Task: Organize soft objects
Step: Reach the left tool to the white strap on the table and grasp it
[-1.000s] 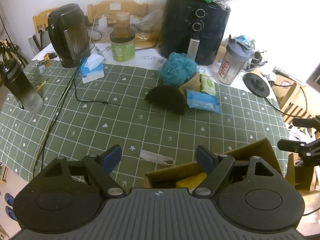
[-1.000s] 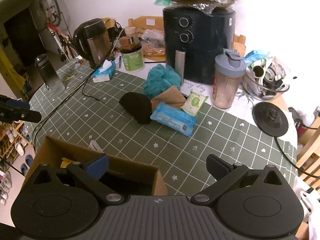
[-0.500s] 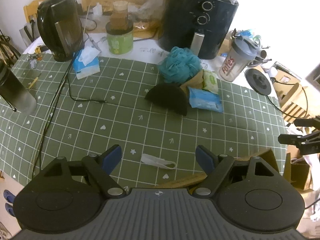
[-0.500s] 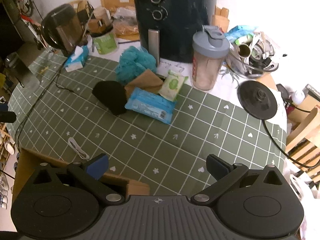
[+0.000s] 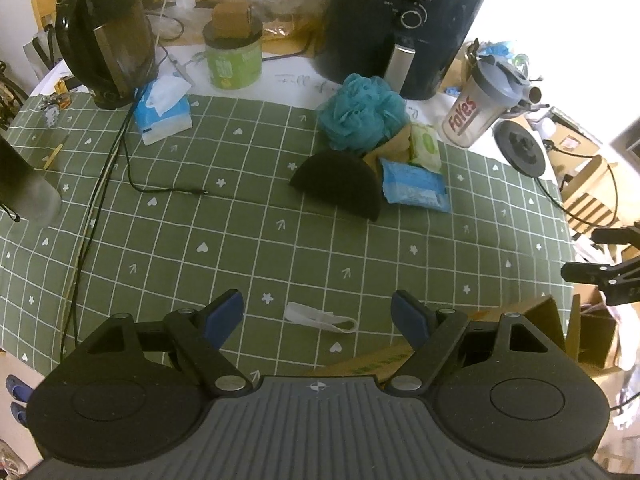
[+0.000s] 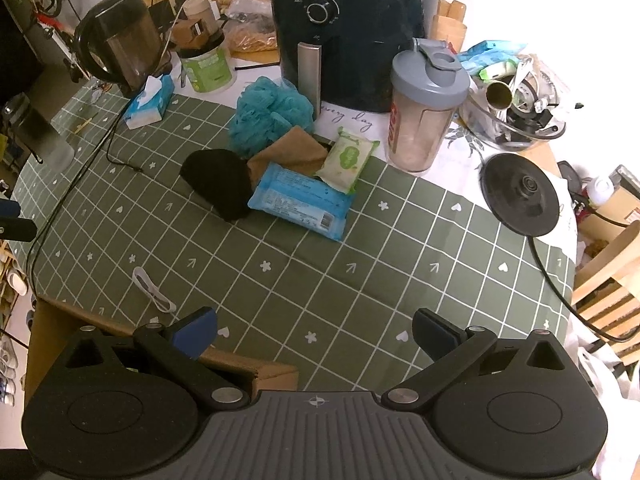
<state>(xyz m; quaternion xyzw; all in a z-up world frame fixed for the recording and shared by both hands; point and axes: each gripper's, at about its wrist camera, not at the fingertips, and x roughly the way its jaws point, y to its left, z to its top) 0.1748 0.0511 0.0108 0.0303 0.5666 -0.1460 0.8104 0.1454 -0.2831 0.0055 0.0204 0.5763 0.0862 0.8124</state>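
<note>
Now both my tongs have lifted clear of cardboard box [image 6: 256, 372] | left gripper [image 5: 318, 316] spread, empty | right gripper [image 6: 314, 332] spread, empty | next target likely blue wipes pack [image 6: 300, 200].

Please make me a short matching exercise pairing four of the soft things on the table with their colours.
Things:
1. loofah
2. wipes pack
3. cap
4. small pack

Colours:
A. black
B. green and white
C. teal
D. light blue

Pairs: 1-C, 2-D, 3-A, 4-B
</note>
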